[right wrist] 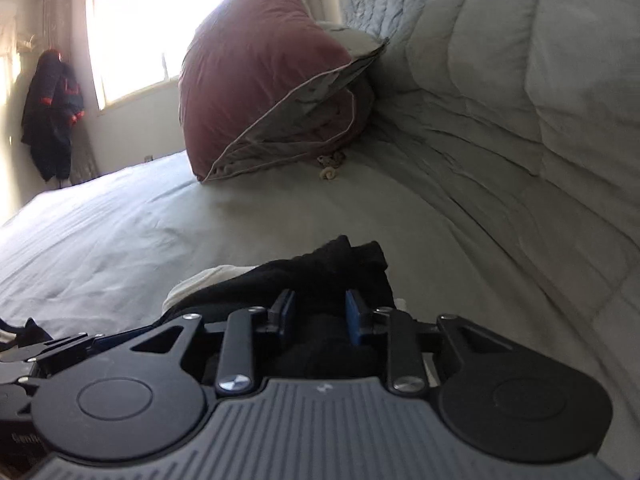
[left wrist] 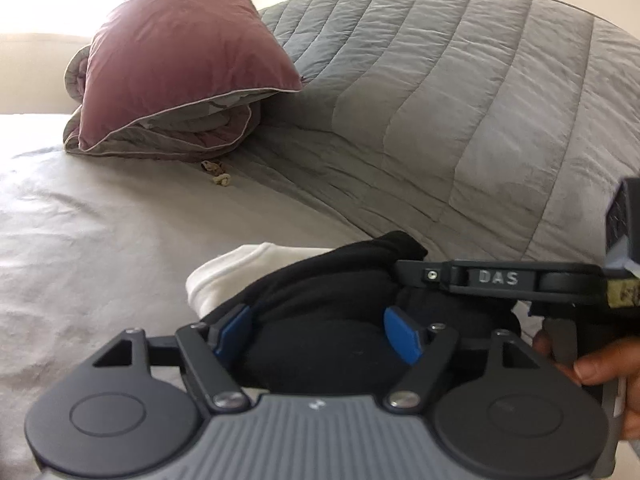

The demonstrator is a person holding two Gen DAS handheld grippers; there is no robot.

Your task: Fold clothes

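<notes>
Black garment (left wrist: 332,304): it is lying bunched on the pale bed sheet (left wrist: 100,240), close in front of both grippers; its far edge is rising in a small peak.
White garment (left wrist: 224,276): it is lying under the black one and is touching it; only its rounded left edge is showing.
Left gripper (left wrist: 320,330): its jaws are standing wide apart. The black cloth is lying between the blue pads (left wrist: 402,334), but the pads are not pressing it, so the grip is released.
Right gripper (right wrist: 320,312): its jaws are standing narrow, with a fold of the black garment between the blue pads (right wrist: 352,314). The pads seem to be clenching the cloth.
Hand (left wrist: 600,372): fingers are showing at the right border of the left wrist view, holding the handle of the right gripper.
Grippers together: the right gripper is lying just beside the left one, over the right edge of the black garment.
Open room: to the left and ahead the sheet is lying flat and bare up to the folded mauve duvet (left wrist: 180,60).
Right side: the grey quilted bedspread (left wrist: 460,100) is rising in a heap, its lower edge running near the clothes.
Small thing: a beige crumpled item (left wrist: 218,172) is lying at the bedspread's edge, just beside the duvet.
Far wall: a dark jacket (right wrist: 52,112) is hanging beside the bright window (right wrist: 156,28), well apart from the bed.
</notes>
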